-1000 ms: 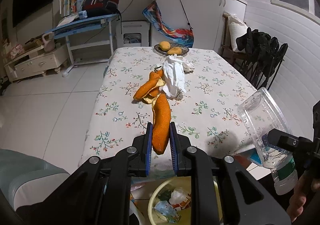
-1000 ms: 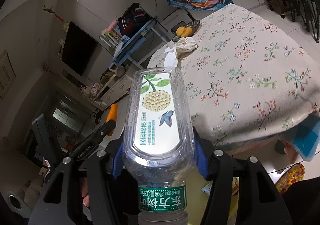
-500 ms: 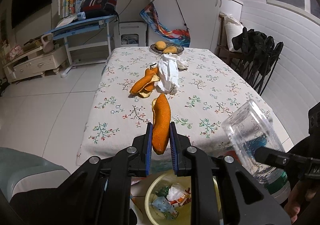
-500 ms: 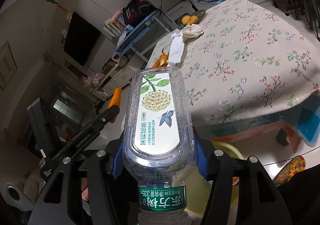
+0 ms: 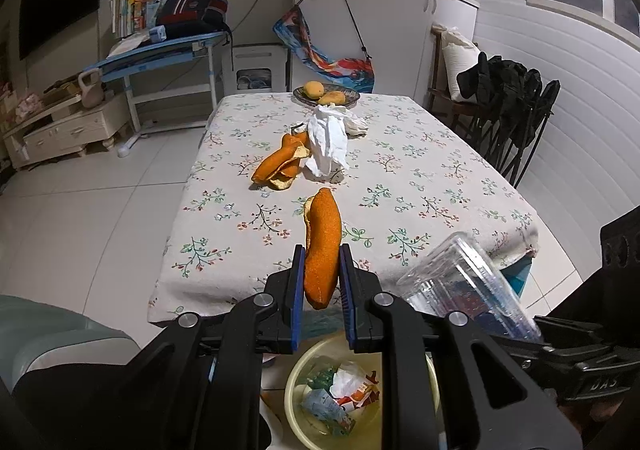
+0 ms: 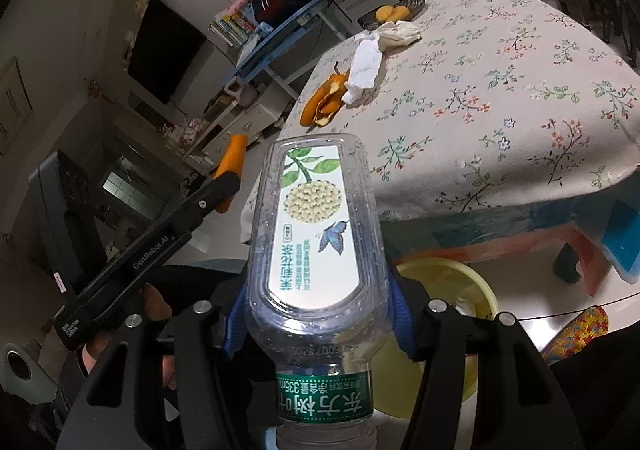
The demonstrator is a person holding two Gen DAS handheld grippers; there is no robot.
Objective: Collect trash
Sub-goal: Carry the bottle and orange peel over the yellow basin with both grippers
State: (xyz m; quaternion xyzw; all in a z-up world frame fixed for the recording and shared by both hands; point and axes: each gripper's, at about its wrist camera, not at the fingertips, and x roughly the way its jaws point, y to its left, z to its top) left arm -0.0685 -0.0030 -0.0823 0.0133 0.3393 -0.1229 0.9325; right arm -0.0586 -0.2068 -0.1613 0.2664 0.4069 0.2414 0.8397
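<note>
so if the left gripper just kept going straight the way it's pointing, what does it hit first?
Probably the near edge of the table. The left gripper, shut on an orange peel, aims down at the cloth overhang; the yellow bin sits below that line. Depth is unclear.

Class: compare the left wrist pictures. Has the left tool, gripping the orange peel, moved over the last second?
Yes. The left tool with its orange peel has pulled back off the table toward the yellow bin, now more exposed below.
</note>
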